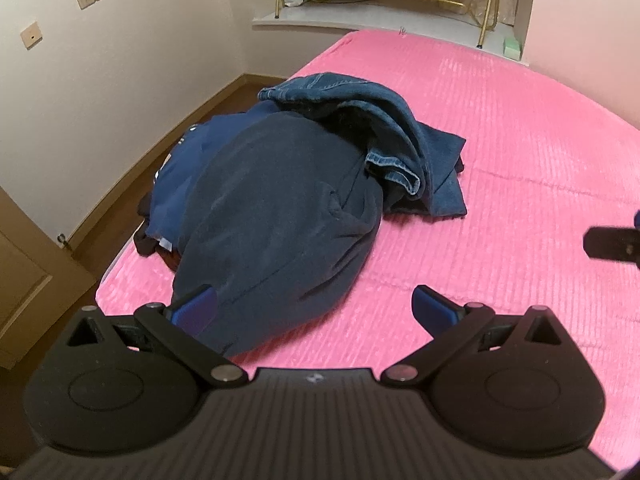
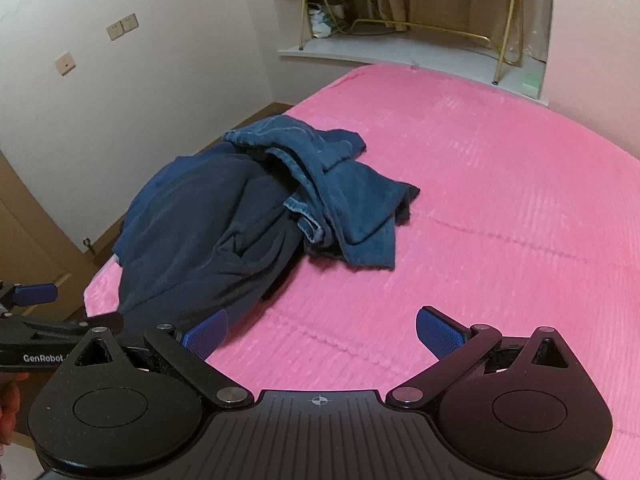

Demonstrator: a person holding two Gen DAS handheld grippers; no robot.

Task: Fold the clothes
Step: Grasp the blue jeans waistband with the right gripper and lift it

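Observation:
A heap of dark clothes lies on the left part of the pink bed (image 1: 500, 168). On top and nearest is a dark navy fleece garment (image 1: 276, 216) (image 2: 200, 240). Crumpled blue jeans (image 1: 384, 128) (image 2: 340, 192) lie over its far right side. A brighter blue garment (image 1: 180, 184) pokes out at the left. My left gripper (image 1: 316, 308) is open, hovering just before the fleece's near edge, nothing between its fingers. My right gripper (image 2: 322, 330) is open over bare pink cover (image 2: 500, 208), right of the heap. The left gripper's fingers (image 2: 36, 294) show at the left edge of the right wrist view.
A cream wall (image 1: 120, 60) with switches and a brown floor strip (image 1: 160, 152) run along the bed's left side. A wooden door (image 1: 24, 280) stands at the near left. Behind the bed is a white ledge (image 1: 360, 16) with gold metal legs. Pink cover stretches to the right.

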